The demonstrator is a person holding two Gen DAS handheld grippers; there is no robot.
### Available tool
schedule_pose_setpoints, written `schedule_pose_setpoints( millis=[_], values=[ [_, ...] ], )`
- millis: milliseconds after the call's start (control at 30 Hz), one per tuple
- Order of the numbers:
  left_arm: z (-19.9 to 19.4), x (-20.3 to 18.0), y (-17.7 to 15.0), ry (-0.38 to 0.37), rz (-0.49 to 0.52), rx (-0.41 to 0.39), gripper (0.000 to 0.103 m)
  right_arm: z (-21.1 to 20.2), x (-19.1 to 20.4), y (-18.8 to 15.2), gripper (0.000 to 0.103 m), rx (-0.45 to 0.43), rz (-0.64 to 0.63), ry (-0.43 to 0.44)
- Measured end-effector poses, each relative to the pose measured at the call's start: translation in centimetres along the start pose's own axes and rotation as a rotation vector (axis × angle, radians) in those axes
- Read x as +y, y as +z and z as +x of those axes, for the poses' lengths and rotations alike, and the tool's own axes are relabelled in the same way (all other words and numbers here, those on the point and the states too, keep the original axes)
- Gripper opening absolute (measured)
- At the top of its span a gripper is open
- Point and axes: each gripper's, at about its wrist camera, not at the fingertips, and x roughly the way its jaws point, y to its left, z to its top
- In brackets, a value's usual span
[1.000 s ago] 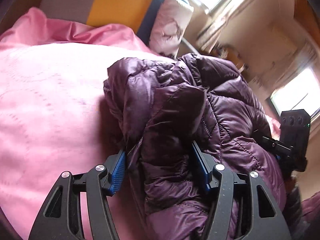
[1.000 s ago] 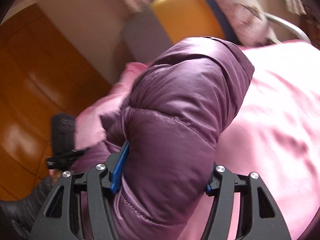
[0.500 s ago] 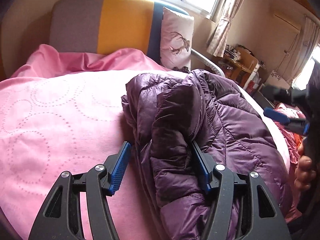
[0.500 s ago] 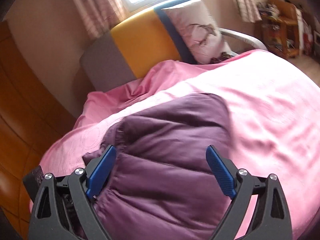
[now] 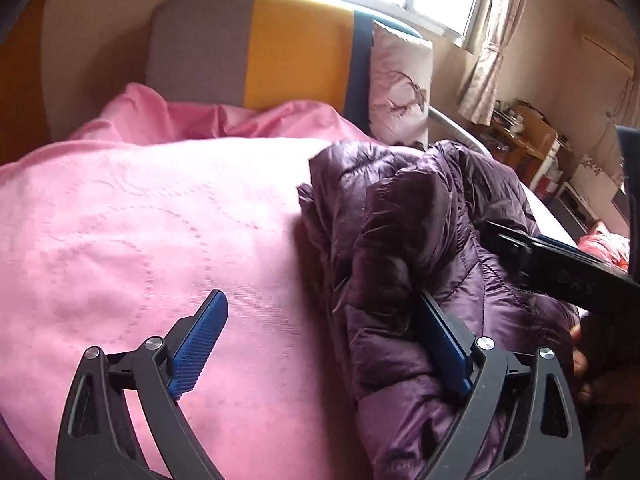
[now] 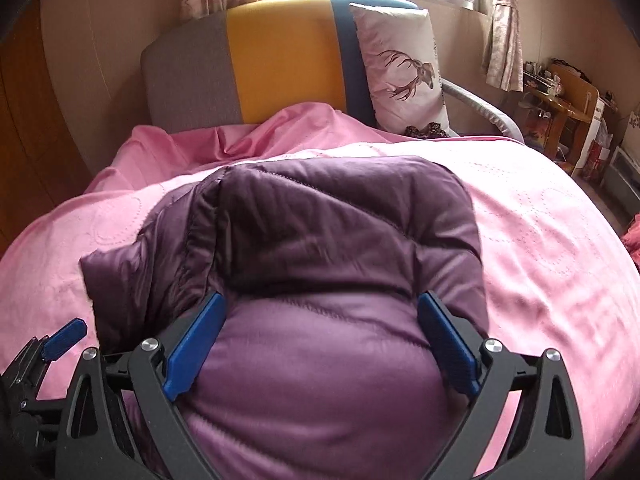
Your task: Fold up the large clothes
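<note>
A purple down jacket (image 6: 340,280) lies bunched on the pink bed (image 5: 140,220); left gripper (image 5: 324,344) and right gripper (image 6: 320,340) spread wide, empty. Likely light, puffy, slippery: pinch quilted seams or hem.

Right gripper (image 5: 576,276) body: faint raised letters, seemingly "DAS"; the rest cannot be made out.
Pillow (image 6: 400,68): a deer picture only, no words.
Elsewhere: nothing readable.

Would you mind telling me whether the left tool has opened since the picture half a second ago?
Yes. The left tool has spread open: its left pad now lies apart from the purple quilted down jacket, over the pink bedspread.
</note>
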Motion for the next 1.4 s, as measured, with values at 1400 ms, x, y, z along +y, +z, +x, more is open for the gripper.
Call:
schedule_pose_setpoints(
  millis=[1400],
  values=[
    [-1.2,1.2,-5.2,-0.025,-0.091,0.014,0.100,-8.9,1.7,-11.6,0.101,-0.049,-0.035,-0.071]
  ],
)
